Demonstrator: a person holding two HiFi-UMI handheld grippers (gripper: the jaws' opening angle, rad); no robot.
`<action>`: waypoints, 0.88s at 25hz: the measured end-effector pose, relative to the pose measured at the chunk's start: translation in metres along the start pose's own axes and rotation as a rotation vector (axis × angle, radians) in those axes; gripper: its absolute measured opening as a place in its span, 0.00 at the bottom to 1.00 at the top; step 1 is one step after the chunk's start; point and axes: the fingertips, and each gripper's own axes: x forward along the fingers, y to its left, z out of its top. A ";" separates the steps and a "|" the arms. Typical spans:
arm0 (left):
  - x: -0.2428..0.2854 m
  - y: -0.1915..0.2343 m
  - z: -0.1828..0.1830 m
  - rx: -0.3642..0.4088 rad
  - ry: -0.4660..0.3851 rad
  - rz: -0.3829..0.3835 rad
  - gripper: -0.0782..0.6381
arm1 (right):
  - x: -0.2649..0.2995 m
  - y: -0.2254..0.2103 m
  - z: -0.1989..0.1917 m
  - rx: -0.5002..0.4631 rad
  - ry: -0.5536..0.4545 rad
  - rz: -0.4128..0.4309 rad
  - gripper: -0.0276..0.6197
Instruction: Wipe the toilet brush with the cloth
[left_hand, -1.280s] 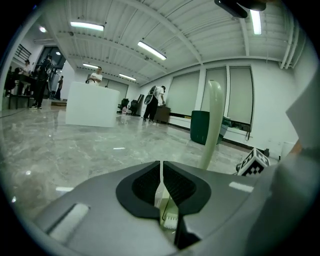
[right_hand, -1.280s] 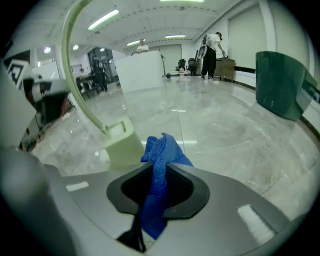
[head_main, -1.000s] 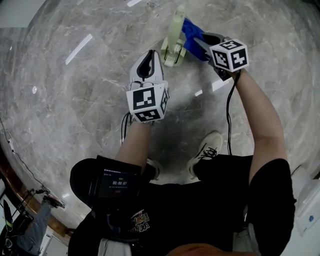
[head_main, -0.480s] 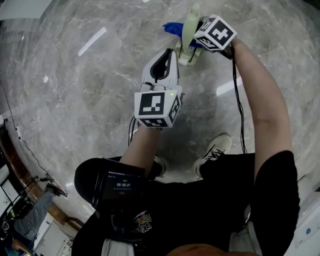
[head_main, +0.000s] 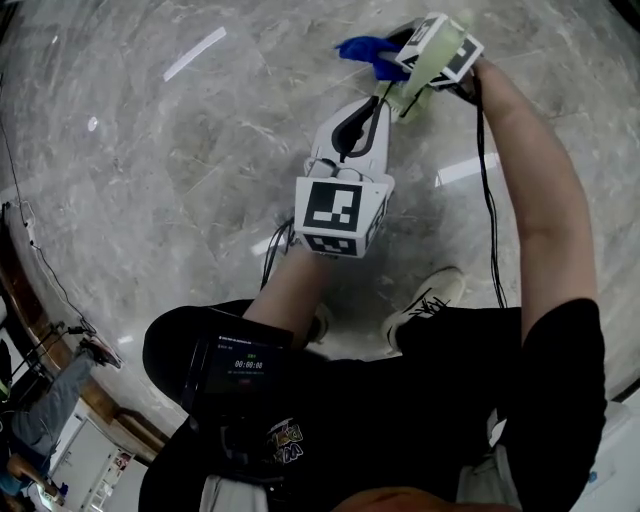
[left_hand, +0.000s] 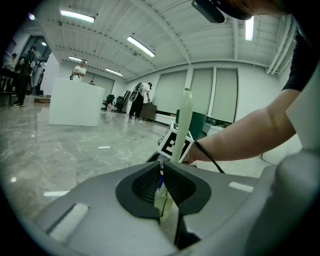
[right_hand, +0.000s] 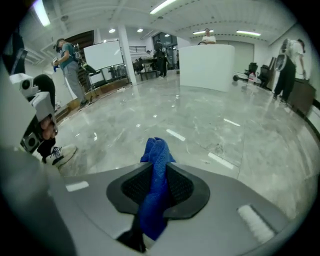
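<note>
So the left hand-held gripper (left_hand: 161, 184) is clamped on the pale green plastic toilet brush (left_hand: 184, 117), handle sticking up past its jaws, while the right hand-held gripper (right_hand: 156, 186) pinches the fuzzy blue cloth (right_hand: 156, 152) close beside that handle, above the grey marble floor (head_main: 150, 150).

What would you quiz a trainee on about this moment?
1. True or false: the left gripper is shut on the toilet brush.
2. The cloth pinched in the right gripper is: A red, B blue, C white.
3. In the head view, does the cloth lie left or right of the brush handle?

Key: 1 true; 2 B; 3 left.
</note>
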 end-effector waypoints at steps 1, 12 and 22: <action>0.000 0.001 0.000 -0.001 0.000 -0.002 0.16 | 0.000 -0.002 0.000 0.016 -0.011 -0.008 0.16; 0.011 -0.003 0.005 -0.010 -0.015 -0.025 0.16 | -0.041 -0.006 -0.102 0.151 0.016 -0.071 0.16; 0.018 -0.004 0.011 -0.009 -0.042 -0.016 0.15 | -0.050 0.100 -0.157 0.075 0.052 0.109 0.16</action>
